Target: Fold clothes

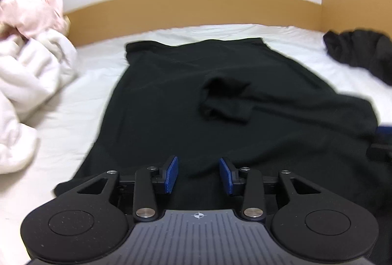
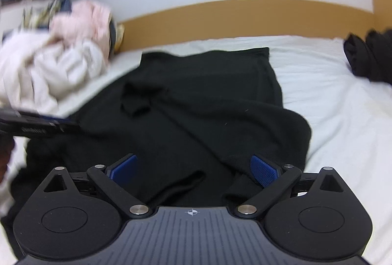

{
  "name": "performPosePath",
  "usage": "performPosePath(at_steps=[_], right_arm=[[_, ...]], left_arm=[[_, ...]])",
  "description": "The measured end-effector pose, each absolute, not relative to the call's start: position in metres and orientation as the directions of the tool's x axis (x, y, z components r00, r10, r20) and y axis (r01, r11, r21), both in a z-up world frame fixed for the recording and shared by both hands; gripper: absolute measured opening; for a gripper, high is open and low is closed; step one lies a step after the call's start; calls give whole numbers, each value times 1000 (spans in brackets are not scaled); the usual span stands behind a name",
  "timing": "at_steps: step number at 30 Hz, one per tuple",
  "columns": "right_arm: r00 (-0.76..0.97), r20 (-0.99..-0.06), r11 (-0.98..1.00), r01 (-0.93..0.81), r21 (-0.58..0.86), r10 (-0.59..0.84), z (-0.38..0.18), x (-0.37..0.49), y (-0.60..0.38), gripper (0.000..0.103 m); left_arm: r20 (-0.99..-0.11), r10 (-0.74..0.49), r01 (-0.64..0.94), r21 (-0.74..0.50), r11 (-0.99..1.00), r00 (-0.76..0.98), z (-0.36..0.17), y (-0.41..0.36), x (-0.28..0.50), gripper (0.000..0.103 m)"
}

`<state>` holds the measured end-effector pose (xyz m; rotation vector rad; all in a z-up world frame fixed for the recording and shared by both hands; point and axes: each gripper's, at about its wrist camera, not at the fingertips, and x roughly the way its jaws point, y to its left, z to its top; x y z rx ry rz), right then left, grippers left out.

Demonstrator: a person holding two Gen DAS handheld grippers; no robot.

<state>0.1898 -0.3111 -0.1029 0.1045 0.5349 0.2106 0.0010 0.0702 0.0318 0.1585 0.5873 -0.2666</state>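
I see the black garment [image 1: 196,98] spread flat on the white bed [image 1: 80,98], one sleeve folded across its middle. My left claw [image 1: 198,175] hangs over its near edge, pads partly apart with nothing between them. My right claw [image 2: 193,170] stands wide over the same hem, empty. Left of the garment lies a pile of pale clothes [image 1: 29,64]; right of it, another dark bundle [image 1: 360,52].

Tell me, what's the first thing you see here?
A big black garment lies spread in the middle of the white bed, one sleeve folded across it. A heap of white and pink clothes sits to its left, and a small dark bundle lies far right.
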Motion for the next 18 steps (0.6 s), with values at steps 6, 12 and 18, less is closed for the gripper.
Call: performPosePath(at_steps=[6,12,18], right_arm=[[821,-543,980,-199,20,178,-112,192,-281,48],[838,-534,994,-105,42,112,-116,195,-289,23],[876,-477,997,-33,74,64,-115,197,-301,14]], left_arm=[[-491,-319,289,-139,947,811,12,119,-18,41],[-439,-258,213,-150,965,861,15,122,-26,36],[-426,-176,100,-194,976,888,17,141,-30,43]])
